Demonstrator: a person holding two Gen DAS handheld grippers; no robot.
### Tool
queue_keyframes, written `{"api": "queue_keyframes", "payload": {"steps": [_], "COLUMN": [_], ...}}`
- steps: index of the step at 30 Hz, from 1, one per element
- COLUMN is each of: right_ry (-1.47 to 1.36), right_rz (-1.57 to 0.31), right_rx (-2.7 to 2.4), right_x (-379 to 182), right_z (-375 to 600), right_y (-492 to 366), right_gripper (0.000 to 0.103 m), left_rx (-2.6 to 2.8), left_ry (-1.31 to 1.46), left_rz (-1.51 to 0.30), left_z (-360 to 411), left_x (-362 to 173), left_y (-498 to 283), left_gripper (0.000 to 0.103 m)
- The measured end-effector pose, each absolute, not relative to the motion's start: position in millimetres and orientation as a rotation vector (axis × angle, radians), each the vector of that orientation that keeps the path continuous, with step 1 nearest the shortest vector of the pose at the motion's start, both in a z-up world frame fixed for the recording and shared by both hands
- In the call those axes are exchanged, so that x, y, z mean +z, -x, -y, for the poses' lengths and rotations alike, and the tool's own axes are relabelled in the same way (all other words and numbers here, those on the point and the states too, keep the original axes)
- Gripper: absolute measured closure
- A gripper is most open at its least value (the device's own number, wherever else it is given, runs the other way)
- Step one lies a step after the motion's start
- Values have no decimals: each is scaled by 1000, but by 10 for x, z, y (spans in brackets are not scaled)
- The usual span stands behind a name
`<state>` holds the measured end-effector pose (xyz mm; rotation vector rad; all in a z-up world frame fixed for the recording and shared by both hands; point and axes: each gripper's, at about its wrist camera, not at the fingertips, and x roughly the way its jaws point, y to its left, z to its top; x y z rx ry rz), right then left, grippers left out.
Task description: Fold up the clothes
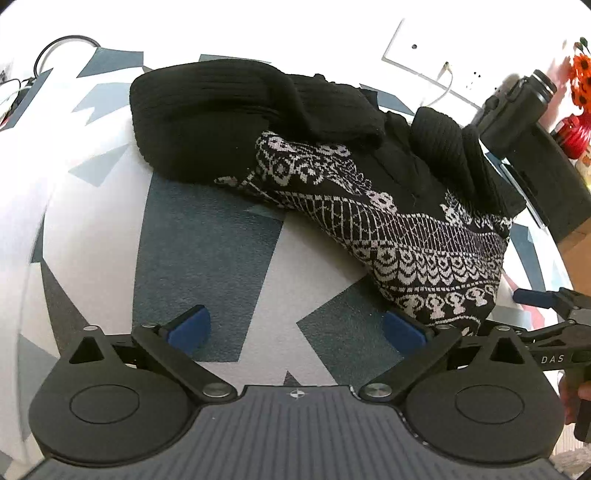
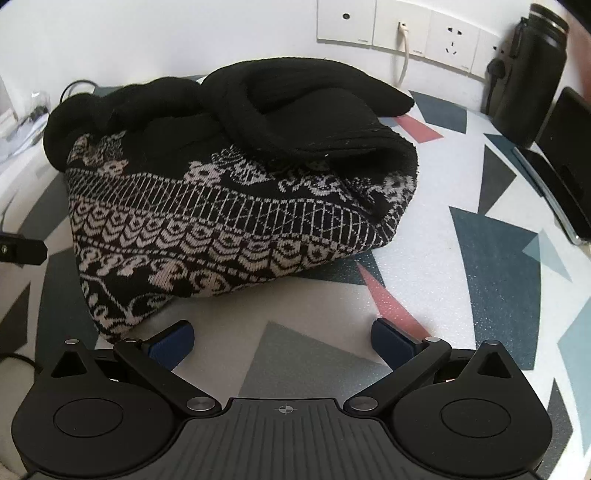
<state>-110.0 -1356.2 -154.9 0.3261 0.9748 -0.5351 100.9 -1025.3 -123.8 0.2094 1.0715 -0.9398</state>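
Two claws hover low over the desk, whose covering bears grey, teal and pink shapes on white. The left claw is spread wide with nothing between its blue pads; the right-hand pad sits just beside the patterned hem of the sweater. That sweater, black knit with white patterned bands, lies bunched ahead of this claw and off to its right, its plain ribbed parts folded over on top. The right claw is likewise wide and holds nothing, and the sweater lies ahead of it and slightly left, the nearest hem close to its left pad. Beyond the sweater, wall sockets with a plugged-in cable line the wall. A dark bottle stands far right of the right claw.
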Motion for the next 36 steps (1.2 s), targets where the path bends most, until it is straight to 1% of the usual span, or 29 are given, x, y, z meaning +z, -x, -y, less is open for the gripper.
{"api": "queue_keyframes", "payload": {"steps": [16,26,36], "right_ry": [-321,-328,-327], "right_rz": [-940,-938,-935], "right_rx": [-580,-596,-600], "right_x": [-1579,-1583,-1584], "right_z": [13509,13489,13477], "right_y": [1114,1116,1118], "right_gripper": [1,1,1], "left_rx": [-943,-933,-920], "left_ry": [-305,-484,-504], "left_rz": [-982,-934,-924], "left_z": [10275,10396,10404], "left_x": [-1286,-1320,-1313], "left_y": [-823,-643,-605], "left_gripper": [1,1,1]}}
